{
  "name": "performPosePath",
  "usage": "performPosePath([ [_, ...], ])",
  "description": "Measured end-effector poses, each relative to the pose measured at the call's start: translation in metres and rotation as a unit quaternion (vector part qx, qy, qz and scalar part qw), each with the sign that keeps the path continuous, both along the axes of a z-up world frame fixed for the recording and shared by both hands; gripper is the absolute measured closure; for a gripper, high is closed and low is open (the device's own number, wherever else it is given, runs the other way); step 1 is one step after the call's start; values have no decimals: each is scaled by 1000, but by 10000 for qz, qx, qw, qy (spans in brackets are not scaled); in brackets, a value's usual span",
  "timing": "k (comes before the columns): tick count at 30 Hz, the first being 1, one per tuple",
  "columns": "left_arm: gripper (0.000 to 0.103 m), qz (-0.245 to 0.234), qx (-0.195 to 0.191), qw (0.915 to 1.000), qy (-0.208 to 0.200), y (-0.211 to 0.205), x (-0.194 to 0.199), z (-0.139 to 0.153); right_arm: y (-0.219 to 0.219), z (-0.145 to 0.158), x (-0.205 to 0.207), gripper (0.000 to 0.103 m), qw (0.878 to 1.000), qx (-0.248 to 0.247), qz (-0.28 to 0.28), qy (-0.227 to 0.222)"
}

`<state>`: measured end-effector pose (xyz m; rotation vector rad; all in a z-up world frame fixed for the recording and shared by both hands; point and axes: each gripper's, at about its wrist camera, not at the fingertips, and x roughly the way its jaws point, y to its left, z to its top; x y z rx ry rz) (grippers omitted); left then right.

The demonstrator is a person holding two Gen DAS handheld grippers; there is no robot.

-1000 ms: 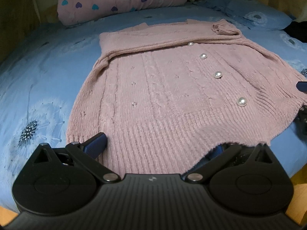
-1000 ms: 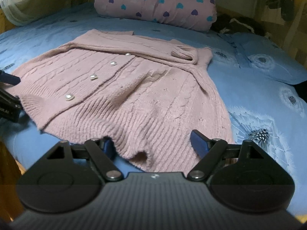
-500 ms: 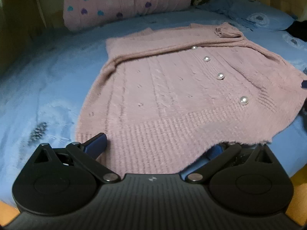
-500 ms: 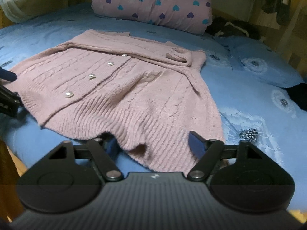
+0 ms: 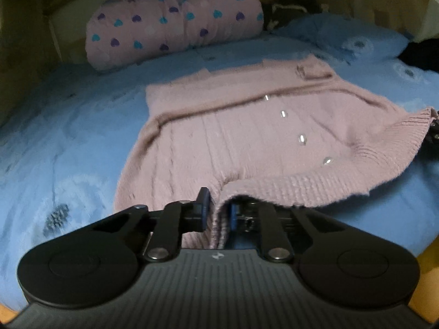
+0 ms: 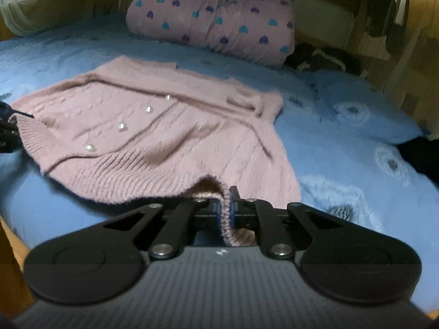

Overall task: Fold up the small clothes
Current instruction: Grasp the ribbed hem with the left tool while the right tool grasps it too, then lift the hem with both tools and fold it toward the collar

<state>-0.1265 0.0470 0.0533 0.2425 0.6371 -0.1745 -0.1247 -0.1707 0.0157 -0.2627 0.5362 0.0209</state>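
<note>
Both views were blurred, so the knit pattern and the four pale buttons (image 5: 301, 139) showed only as smears. In the left wrist view, the left gripper (image 5: 218, 212) had just closed its jaws on the ribbed hem of the pink cardigan (image 5: 219, 137), the fabric pinched between the blue pads, its lower edge hidden behind the gripper body. The cardigan lay spread front-up on the blue bed (image 5: 68, 137), running away from the gripper toward the heart-print pillow (image 5: 175, 24). At that view's right edge the other hem corner was lifted by a dark shape cut off by the frame. In the right wrist view, the right gripper (image 6: 225, 209) had likewise just clamped narrow on the hem's right corner, with a fold bunched up just ahead of its pads.
</note>
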Motion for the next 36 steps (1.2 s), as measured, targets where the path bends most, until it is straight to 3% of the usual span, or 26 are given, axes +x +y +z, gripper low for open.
performPosePath([
  [13,91,127,338,9915,-1253,-20,45,80,2,55,34,96,9929,-426,202,-1091],
  [22,96,228,364,9831,-1782,-35,121,119,1,87,90,96,9844,-595,48,-1654],
  [30,96,314,400,9831,-1757,-47,221,116,0,97,166,96,9792,-761,-169,-1875],
  [36,96,310,419,9890,-1385,-55,309,84,4,82,233,96,9800,-943,-328,-1720],
])
